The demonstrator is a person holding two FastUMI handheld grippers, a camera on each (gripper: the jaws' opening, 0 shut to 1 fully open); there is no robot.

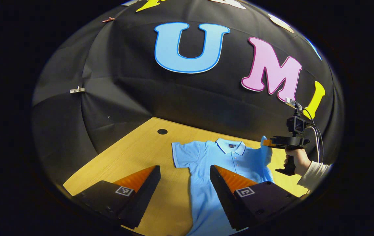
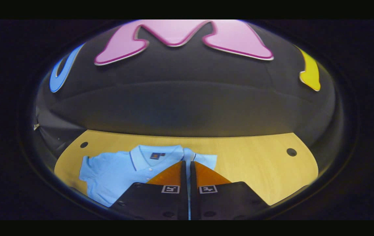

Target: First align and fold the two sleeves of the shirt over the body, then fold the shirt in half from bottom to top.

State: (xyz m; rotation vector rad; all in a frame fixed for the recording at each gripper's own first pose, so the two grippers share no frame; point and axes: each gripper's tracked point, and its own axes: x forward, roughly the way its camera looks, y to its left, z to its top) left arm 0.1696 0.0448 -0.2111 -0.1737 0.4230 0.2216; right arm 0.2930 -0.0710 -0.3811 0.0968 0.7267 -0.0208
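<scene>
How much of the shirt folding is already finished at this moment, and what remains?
Done: nothing is folded flat yet. In hand: the right claw is shut on the shirt's right sleeve and holds it lifted above the table. Left: the left claw hangs open over the shirt, whose left sleeve lies spread out; the bottom-to-top fold is not started.

place: recording booth, studio-like, not a home | wall: black cloth (image 1: pixel 114 98) draped from 9 to 3 o'clock, held by small clips (image 1: pixel 77 89) at 10 o'clock | worktop (image 2: pixel 255 164): pale wood with round cable holes (image 2: pixel 291 152), bare at 3 o'clock | rig: handheld device with camera and cables (image 1: pixel 296 126) at 3 o'clock
</scene>
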